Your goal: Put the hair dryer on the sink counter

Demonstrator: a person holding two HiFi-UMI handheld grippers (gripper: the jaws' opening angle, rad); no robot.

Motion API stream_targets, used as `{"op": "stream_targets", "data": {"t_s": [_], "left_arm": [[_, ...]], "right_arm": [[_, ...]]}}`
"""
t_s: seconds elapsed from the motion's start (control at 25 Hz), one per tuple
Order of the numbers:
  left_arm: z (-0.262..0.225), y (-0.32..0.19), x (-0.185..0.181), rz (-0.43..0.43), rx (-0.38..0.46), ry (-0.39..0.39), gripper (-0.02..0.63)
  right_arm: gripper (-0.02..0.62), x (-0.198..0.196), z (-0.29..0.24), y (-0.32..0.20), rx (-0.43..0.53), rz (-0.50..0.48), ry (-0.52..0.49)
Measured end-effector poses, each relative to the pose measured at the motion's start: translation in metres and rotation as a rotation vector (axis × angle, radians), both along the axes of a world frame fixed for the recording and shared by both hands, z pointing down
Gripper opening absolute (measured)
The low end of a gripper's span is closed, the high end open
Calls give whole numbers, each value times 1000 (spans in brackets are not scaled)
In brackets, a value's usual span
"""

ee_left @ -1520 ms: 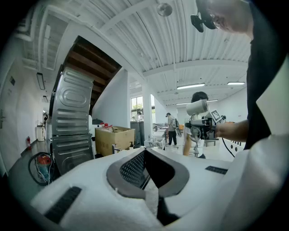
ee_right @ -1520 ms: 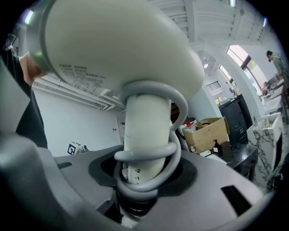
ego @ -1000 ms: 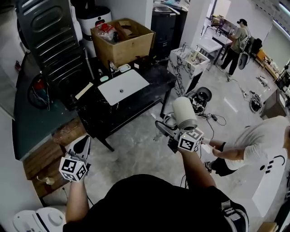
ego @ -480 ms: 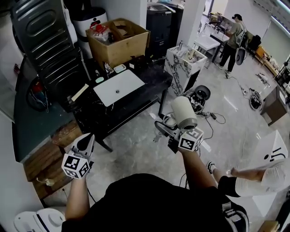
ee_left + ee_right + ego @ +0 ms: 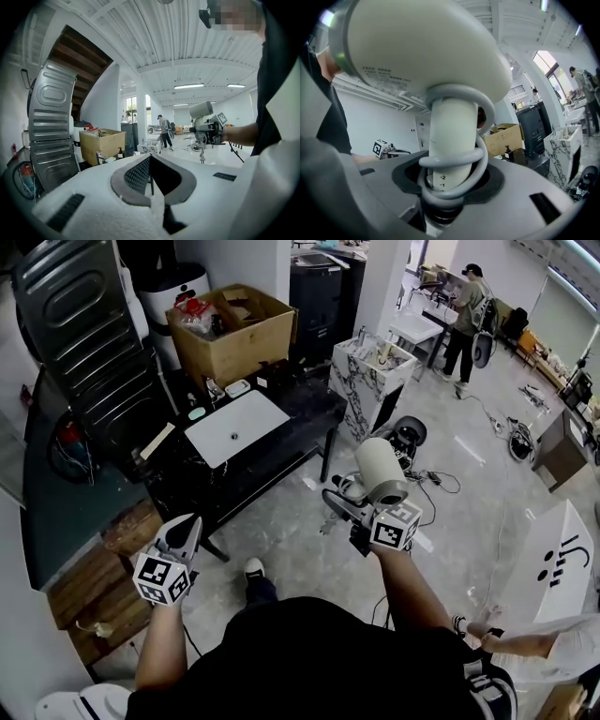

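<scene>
A white hair dryer (image 5: 379, 473) stands barrel-up with its handle in my right gripper (image 5: 349, 505), over the floor to the right of the sink counter (image 5: 305, 401). In the right gripper view the jaws of the right gripper (image 5: 449, 183) are shut on the hair dryer (image 5: 446, 136) handle, with its grey cord coiled round it. The black counter holds a white basin (image 5: 234, 427). My left gripper (image 5: 190, 523) hangs low at the left, in front of the counter. In its own view the left gripper (image 5: 150, 158) is shut and holds nothing.
A cardboard box (image 5: 230, 329) and small bottles stand at the counter's back. A grey metal panel (image 5: 75, 324) leans at the left, above stacked wood (image 5: 108, 563). A marble-patterned stand (image 5: 373, 371) and floor cables (image 5: 441, 484) lie to the right. One person (image 5: 466, 310) stands far back.
The view has moved on: the counter sits a little further left. The person in white at the right has dropped almost out of frame. Both grippers hold as before.
</scene>
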State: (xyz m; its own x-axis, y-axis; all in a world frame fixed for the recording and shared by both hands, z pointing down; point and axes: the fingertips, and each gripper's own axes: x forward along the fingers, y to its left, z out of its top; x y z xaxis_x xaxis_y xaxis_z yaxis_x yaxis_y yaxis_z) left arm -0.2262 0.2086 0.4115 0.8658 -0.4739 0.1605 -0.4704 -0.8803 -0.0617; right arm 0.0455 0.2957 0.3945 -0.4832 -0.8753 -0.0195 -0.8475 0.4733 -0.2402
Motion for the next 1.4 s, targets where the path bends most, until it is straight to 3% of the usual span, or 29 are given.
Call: {"op": "stream_targets", "data": {"t_s": [0.64,1.4], "left_arm": [[18,-52,45,100,-30,7,14],[38,-180,79,133,-63,2,14]], "right_arm": [[193,19,17,-36,-46,65,38],[193,54,36,-145,-79,129,34]]}}
